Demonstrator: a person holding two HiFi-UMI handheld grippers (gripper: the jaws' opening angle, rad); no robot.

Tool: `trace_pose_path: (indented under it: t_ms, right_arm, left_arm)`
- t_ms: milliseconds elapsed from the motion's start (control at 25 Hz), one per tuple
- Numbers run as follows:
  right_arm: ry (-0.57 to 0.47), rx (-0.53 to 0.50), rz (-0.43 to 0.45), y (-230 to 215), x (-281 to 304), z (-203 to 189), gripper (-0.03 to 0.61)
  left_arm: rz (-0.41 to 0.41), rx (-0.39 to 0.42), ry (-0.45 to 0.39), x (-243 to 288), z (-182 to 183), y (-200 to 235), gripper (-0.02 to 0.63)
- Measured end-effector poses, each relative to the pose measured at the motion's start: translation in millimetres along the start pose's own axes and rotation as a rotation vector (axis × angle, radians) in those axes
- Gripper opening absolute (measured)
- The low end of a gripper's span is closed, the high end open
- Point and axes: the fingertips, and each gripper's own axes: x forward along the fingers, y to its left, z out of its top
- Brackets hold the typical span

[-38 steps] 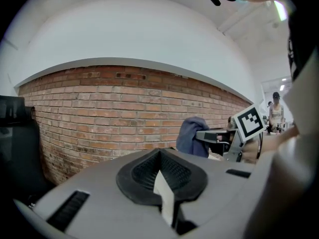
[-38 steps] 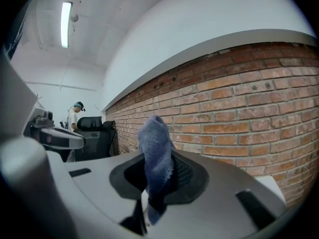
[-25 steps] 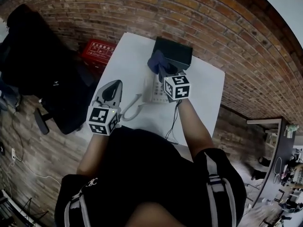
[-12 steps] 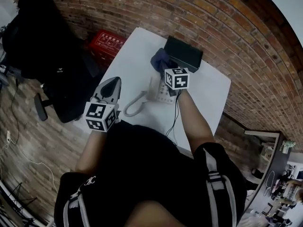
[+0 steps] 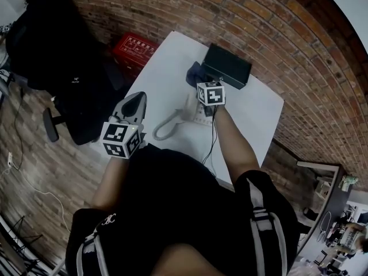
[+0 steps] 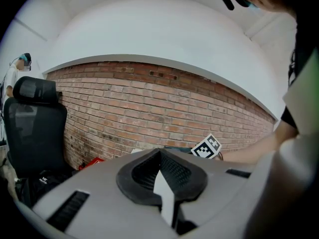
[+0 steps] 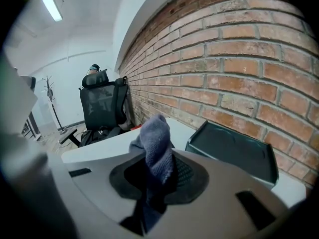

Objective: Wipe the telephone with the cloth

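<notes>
Item one: telephone (image 5: 194, 111), white, on the white counter (image 5: 253, 111), its handset (image 5: 163, 126) lying to its left. Over the telephone's far side I had the right tool (image 5: 199, 80) clenched on a blue-grey cloth (image 5: 194, 72), just beside a black tray (image 5: 227, 66) near the brick wall (image 5: 172, 10). My left tool (image 5: 134, 104) hung clenched on nothing, at the counter's near-left edge.

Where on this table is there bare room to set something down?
Bare: the right side of the table, between the black tray and the right arm; also its far-left corner. Crowded: the middle, with telephone, cord and cloth.
</notes>
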Motion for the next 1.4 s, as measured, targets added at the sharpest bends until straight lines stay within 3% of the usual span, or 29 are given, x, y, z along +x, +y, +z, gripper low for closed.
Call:
trace_pose_path:
  t_ms: [600, 1000, 1400]
  right_arm:
    - [-0.021, -0.011, 0.060, 42, -33, -30, 0.044]
    - [-0.055, -0.093, 0.040, 65, -50, -54, 0.044]
    - [-0.066, -0.075, 0.085, 84, -67, -82, 0.044]
  left_arm:
    - [-0.031, -0.018, 0.010, -1, -7, -12, -0.005]
    - [-0.001, -0.049, 0.026, -14, -20, -11, -0.004]
    - [-0.020, -0.052, 0.049, -13, -29, -32, -0.005]
